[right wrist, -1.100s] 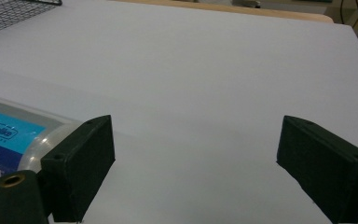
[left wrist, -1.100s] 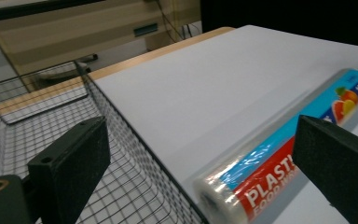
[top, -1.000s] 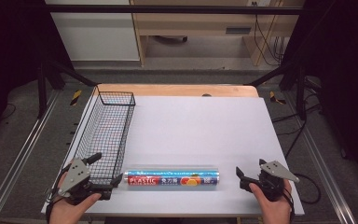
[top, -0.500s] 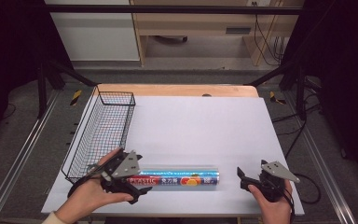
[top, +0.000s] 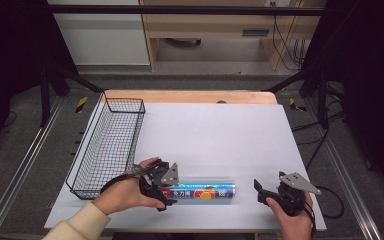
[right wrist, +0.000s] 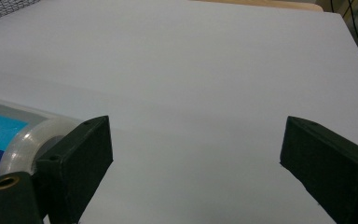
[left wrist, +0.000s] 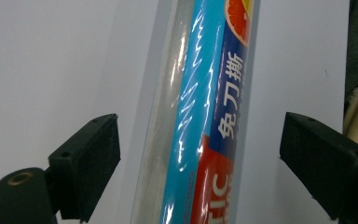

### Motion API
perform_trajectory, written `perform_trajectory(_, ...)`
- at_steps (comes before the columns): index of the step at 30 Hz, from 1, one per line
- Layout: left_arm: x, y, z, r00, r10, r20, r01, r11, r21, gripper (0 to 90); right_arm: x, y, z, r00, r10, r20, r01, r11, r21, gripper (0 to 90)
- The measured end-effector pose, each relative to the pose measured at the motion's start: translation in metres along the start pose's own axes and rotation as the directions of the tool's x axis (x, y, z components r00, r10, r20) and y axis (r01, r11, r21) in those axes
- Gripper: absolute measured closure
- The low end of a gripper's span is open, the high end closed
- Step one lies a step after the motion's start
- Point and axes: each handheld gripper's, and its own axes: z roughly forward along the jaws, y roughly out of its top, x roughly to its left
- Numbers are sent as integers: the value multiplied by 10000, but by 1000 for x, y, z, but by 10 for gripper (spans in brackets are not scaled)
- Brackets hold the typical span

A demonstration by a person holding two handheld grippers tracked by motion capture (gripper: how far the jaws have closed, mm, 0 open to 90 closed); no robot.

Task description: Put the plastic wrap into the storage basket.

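Left gripper (top: 161,184) sits at the left end of the plastic wrap roll (top: 200,191), jaws wide apart on either side of the roll and not touching it; the left gripper view shows the roll (left wrist: 205,121) running between them. Right gripper (top: 272,194) rests near the worktop's (top: 220,135) front edge just right of the roll, jaws apart with nothing between. Roll lies flat along the front of the worktop, wire basket (top: 111,145) farther back at the left edge.

One wrap roll (top: 202,191), one basket (top: 111,145).
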Motion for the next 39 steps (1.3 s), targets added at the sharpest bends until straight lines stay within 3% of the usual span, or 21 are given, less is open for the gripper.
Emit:
perform_trajectory(7,0,2,18,9997,-101,217,104,9999,-123,163,-1,0,1,10000,38,-75,-37,10000,80,94)
perform_trajectory(11,0,0,29,9996,-81,287,80,10000,2,183,0,0,0,10000,20,-81,-20,10000,49,101)
perform_trajectory(12,1,-2,32,9995,23,302,-31,9997,237,185,0,0,0,10000,14,-88,-14,10000,14,102)
perform_trajectory(24,8,-7,38,9981,-325,519,306,9988,381,219,1,0,1,9998,-25,-186,27,9999,115,107)
perform_trajectory(39,8,-1,44,9978,-214,627,184,9987,476,232,-1,0,0,9996,155,-230,-154,9999,51,120)
